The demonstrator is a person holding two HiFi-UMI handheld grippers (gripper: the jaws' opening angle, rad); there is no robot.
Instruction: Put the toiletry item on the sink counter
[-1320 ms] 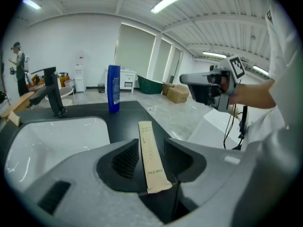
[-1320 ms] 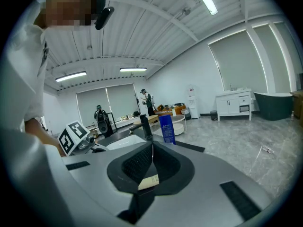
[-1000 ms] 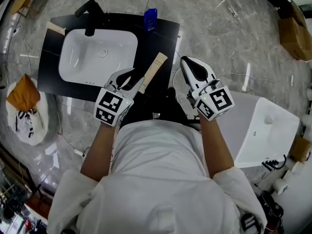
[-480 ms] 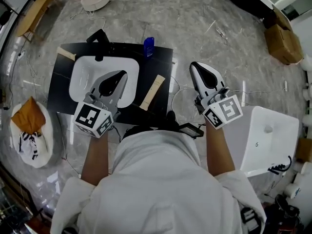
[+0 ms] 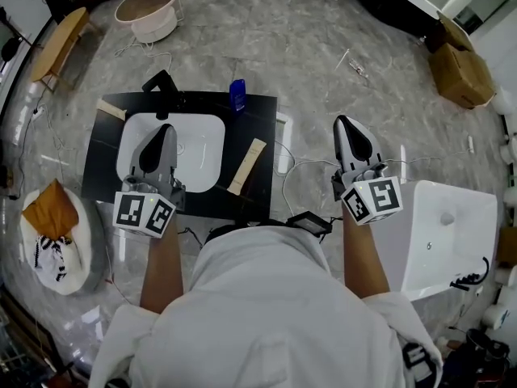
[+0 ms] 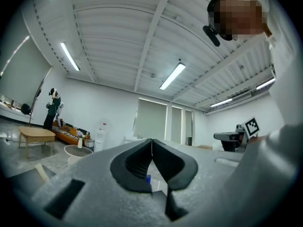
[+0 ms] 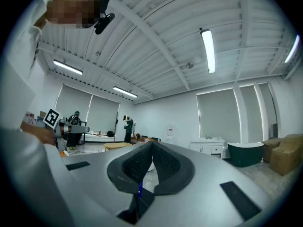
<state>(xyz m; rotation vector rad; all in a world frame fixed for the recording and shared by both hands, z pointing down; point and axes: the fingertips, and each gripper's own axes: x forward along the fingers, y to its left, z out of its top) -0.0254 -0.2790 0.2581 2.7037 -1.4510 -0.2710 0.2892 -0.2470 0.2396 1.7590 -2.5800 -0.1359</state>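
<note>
A black counter (image 5: 262,120) with a white sink basin (image 5: 202,148) set into it stands on a marble floor, seen from above. The left tongs (image 5: 166,129) hover over the basin, clenched on nothing. The right tongs (image 5: 342,121) hang over the floor, well apart from the counter on its right, also pinched together and empty.

The toiletry item (image 5: 246,166), a slim pale beige stick or carton, lies flat on the counter just right of the basin, so the placing looks done. Its long axis runs diagonally, near end toward the person and basin side, far end angled away to the right. Which end is the cap cannot be told.

It looks light and fairly stiff, probably smooth-sided. Gripping across its narrow width near the middle should keep it balanced.
</note>
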